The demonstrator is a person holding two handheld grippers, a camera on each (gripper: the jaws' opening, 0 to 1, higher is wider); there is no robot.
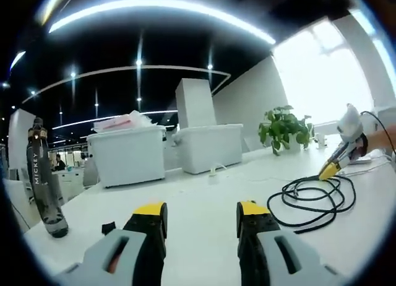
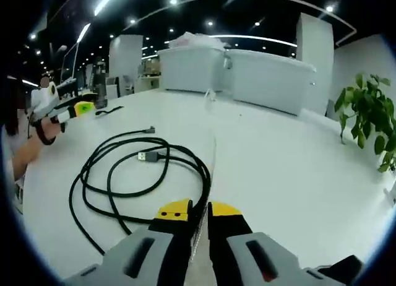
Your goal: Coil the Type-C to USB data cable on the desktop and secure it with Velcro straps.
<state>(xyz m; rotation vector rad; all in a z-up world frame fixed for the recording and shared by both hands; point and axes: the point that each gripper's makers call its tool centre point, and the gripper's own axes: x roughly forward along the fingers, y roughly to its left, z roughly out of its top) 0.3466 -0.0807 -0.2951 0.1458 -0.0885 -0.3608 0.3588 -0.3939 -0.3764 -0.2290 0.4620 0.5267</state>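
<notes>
The left tool [image 1: 201,218] is showing two black jaws with yellow tips. Behind them sit grey blocks with dark slots that are showing a bit of red. The right tool [image 2: 199,213] is looking the same: black jaws, yellow tips with small dark screws, grey blocks behind. A person's hand [image 2: 43,106] is wearing a dark strap around the wrist.
</notes>
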